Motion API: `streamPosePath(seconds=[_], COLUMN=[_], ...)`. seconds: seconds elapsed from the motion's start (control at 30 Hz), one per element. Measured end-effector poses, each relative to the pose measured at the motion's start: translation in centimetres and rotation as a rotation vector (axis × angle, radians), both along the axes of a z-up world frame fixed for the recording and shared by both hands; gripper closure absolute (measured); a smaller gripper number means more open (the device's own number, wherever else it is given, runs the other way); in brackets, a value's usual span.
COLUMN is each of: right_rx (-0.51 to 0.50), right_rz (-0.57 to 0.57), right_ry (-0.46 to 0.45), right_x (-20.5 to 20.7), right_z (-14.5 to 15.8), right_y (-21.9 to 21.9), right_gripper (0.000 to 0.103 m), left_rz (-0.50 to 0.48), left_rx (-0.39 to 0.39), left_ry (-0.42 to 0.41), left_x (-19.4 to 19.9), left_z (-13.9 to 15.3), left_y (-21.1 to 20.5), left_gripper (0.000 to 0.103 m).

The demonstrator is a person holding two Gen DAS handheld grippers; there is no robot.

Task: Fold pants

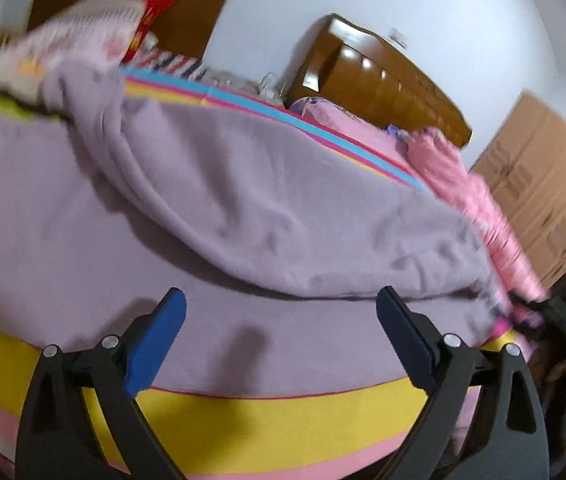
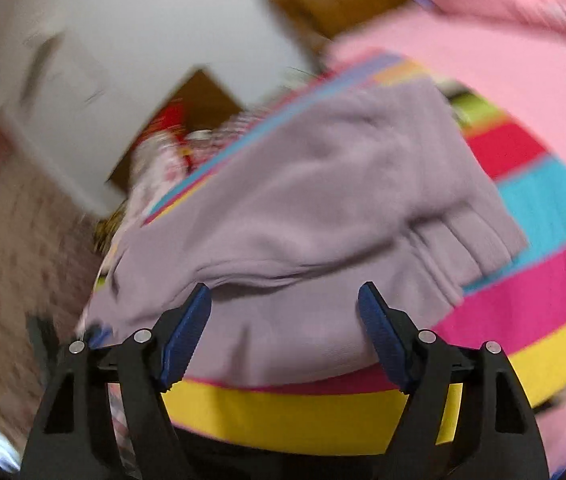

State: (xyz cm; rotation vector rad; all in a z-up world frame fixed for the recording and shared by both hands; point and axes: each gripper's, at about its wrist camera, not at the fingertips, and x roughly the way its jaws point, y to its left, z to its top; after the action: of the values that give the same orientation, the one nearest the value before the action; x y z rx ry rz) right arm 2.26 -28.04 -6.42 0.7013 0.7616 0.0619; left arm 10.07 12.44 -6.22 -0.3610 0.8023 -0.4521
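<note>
Both grippers, left & right, hang spread wide w/ nothing between the pads, just above the lilac pants. Pants lie folded over on the striped bed cover, filling 12 o'clock; soft, light fleece, prob. floppy. Best grab: doubled edge at 12 o'clock, near cuffs at 2.

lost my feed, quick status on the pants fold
Left tongs open, empty. Right tongs open, empty. Lilac pants folded over on striped bedspread. Nothing in the way.
</note>
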Motion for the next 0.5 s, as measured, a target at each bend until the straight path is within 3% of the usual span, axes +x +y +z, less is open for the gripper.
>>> streamPosePath(seconds=[0.07, 0.2, 0.3, 0.4, 0.5], right_rx=[0.042, 0.062, 0.023, 0.015, 0.061], right_rz=[-0.066, -0.124, -0.137, -0.181, -0.196], right_ry=[0.016, -0.003, 0.017, 0.025, 0.016], right_x=[0.7, 1.7, 2.1, 1.7, 1.2], right_z=[-0.6, -0.9, -1.3, -1.7, -2.1], right_y=[-1.3, -2.0, -1.4, -1.5, -2.7], right_gripper=[0.03, 0.035, 0.051, 0.071, 0.078], left_rz=[0.008, 0.045, 0.062, 0.102, 0.141], left_rx=[-0.049, -0.055, -0.1, -0.076, -0.09], left_ry=[0.01, 0.014, 0.018, 0.037, 0.069], left_x=[0.4, 1.0, 1.3, 2.1, 2.7], left_z=[-0.1, -0.2, 0.0, 0.0, 0.0], left_y=[0.8, 1.8, 2.7, 3.5, 4.3], left_gripper=[0.007, 0.007, 0.009, 0.009, 0.009])
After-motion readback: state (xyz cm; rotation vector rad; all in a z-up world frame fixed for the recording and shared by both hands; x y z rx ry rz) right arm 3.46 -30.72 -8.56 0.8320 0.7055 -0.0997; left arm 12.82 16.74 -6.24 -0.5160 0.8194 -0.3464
